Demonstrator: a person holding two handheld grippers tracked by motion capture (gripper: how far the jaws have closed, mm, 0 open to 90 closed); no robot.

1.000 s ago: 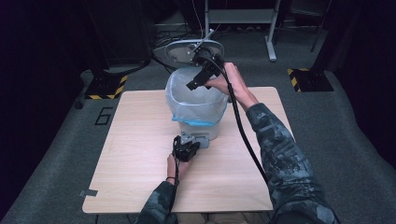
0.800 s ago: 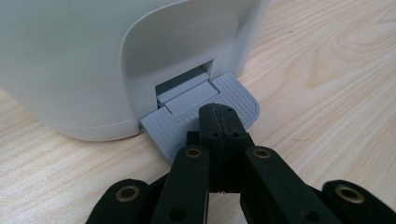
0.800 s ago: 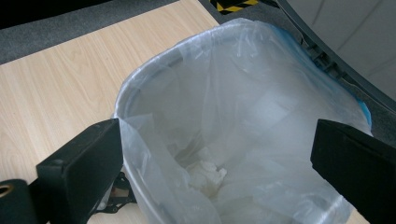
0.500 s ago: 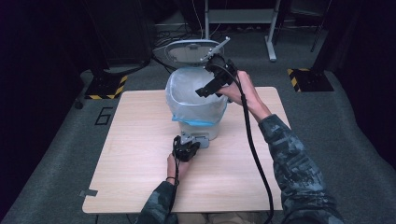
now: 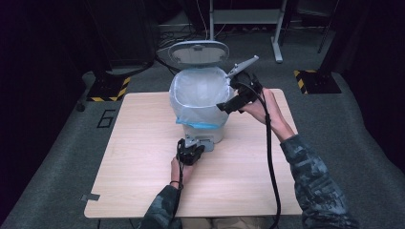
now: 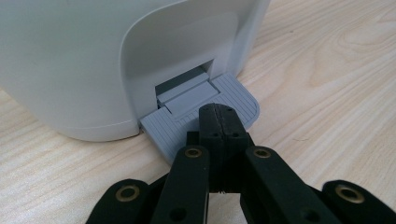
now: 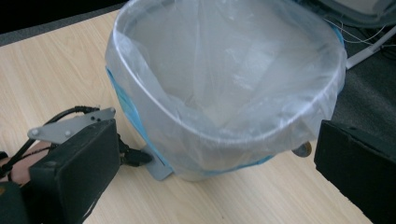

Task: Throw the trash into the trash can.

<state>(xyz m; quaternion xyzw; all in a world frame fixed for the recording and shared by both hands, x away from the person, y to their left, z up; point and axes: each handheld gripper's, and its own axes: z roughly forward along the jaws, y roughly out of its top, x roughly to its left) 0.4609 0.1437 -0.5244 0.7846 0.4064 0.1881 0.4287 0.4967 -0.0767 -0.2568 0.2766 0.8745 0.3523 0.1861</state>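
A white pedal bin lined with a clear plastic bag stands mid-table, its lid tipped up at the back. My left gripper is shut, its joined tips resting on the grey ribbed pedal at the bin's foot. My right gripper hovers at the bin's right rim, pointing left toward the bag. Its jaws stand wide open with nothing gripped; the bag's mouth lies beyond them.
The bin sits on a light wooden table with bare wood on all sides. A black cable trails from the right gripper along the forearm. Dark floor and a metal stand lie behind the table.
My right gripper has moved rightward and slightly down, from over the bin's opening to its right rim. The left gripper has stayed on the pedal and the lid remains up.
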